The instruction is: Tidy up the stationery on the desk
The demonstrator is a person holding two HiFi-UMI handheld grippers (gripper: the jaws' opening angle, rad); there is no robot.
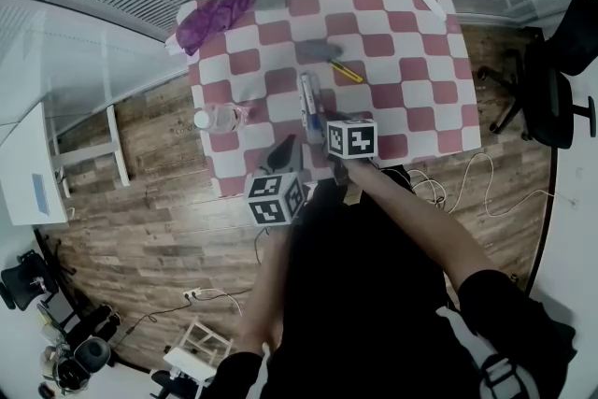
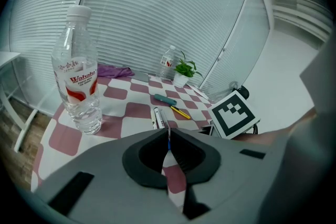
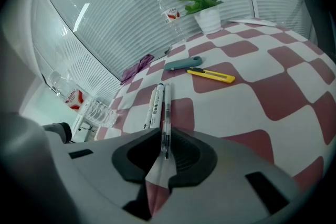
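Head view, layout: I see a row of pens [image 1: 308, 103] lying mid-bench [image 1: 411, 70], its long axis running away from me. A yellow cutter [image 1: 346, 71] sits farther back.
Head view, hands: the right tongs [image 1: 322, 134] are at the near end of that row. The left tongs [image 1: 284, 152] hang just left of it, a little nearer me.
Left gripper view, tongs: shut tight, with nothing between them.
Left gripper view, ahead: the pens lie just beyond the tips. A water bottle [image 2: 77, 78] stands well off to the left.
Right gripper view, tongs: narrow, and as far as I can judge closed on the near end of a clear pen [image 3: 167, 107].
Right gripper view, relation: the clear pen points straight ahead along the tongs. It lies just right of two white markers [image 3: 153, 107] and parallel to them.
Next move, my guess: the right hand is the one on the stationery, so any lift or slide should follow that long axis.
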